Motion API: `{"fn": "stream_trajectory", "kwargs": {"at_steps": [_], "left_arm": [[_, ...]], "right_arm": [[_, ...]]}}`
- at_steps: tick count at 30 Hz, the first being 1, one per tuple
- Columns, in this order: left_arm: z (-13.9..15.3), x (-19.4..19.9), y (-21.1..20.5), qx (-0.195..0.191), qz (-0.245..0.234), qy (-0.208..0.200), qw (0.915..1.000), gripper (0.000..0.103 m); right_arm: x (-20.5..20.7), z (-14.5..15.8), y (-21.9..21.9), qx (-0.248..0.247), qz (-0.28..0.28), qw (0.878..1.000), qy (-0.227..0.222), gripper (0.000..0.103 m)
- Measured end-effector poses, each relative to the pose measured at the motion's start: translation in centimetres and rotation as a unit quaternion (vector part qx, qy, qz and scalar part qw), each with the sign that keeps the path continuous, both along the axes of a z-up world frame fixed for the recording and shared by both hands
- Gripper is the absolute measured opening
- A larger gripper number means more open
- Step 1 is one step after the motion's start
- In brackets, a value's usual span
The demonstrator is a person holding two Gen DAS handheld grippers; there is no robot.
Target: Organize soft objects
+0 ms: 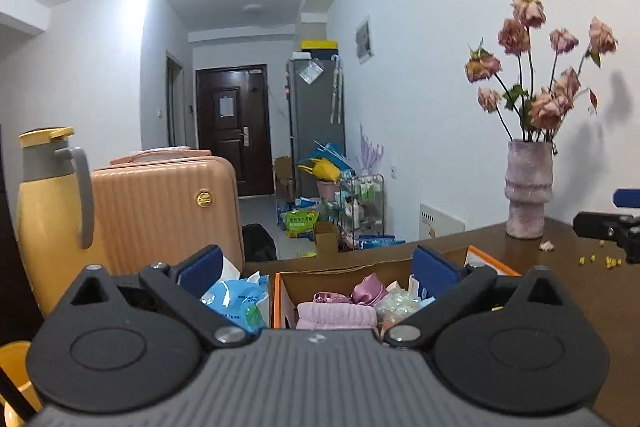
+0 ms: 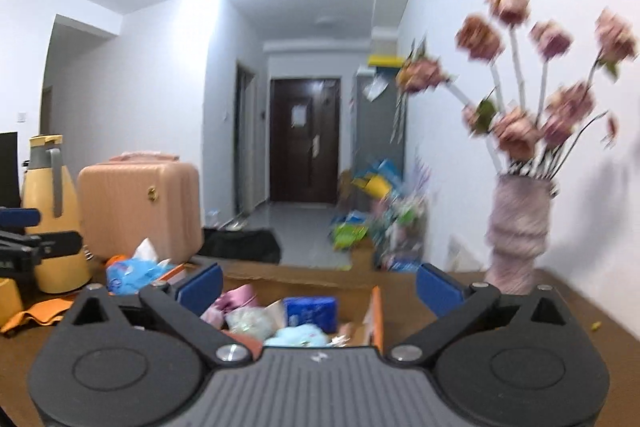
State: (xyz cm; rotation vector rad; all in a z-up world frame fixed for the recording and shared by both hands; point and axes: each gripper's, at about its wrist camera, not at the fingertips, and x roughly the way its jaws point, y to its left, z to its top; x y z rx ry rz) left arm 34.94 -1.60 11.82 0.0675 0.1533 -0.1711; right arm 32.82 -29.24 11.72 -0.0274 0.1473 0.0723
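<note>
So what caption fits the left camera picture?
Left claw open above a cardboard box of soft items, vase beyond.

Pink vase [image 1: 528, 189] of dried roses [image 1: 540, 67]; peach suitcase [image 1: 164, 211]; yellow flask [image 1: 52, 219].

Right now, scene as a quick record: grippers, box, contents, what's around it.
left gripper: open, nothing between the jaws
right gripper: open, nothing between the jaws
cardboard box: open, on the brown table
box contents: folded pink cloth, pink satin item, blue packet, light blue soft item
beside box: blue plastic bag
left side of table: yellow thermos, peach suitcase
right side of table: vase of dried roses
</note>
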Motion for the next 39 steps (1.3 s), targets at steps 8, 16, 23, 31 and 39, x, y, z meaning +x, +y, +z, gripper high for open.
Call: {"fn": "stream_trajectory", "kwargs": {"at_steps": [8, 16, 23, 31, 39], "left_arm": [[-0.4, -3.7, 0.5, -0.017, 0.010, -0.015, 0.9997, 0.103], [-3.2, -11.4, 1.1, -0.029, 0.018, -0.023, 0.9991, 0.103], [-5.4, -20.0, 2.9, -0.035, 0.023, -0.026, 0.9988, 0.103], [-8.1, -30.1, 5.8, -0.032, 0.066, -0.026, 0.9969, 0.103], [-7.8, -32.0, 4.1, 0.011, 0.054, -0.036, 0.9978, 0.103]], "right_arm": [[-3.6, -0.5, 0.4, 0.005, -0.011, 1.000, -0.015, 0.103], [-10.9, -3.3, 1.6, 0.004, -0.009, 1.000, -0.021, 0.103], [-18.6, -5.1, 3.6, 0.014, 0.012, 0.999, -0.028, 0.103], [-29.9, -8.0, 5.3, 0.022, 0.004, 0.999, -0.036, 0.103], [-32.9, -10.9, 7.2, 0.035, 0.037, 0.999, -0.011, 0.103]]}}
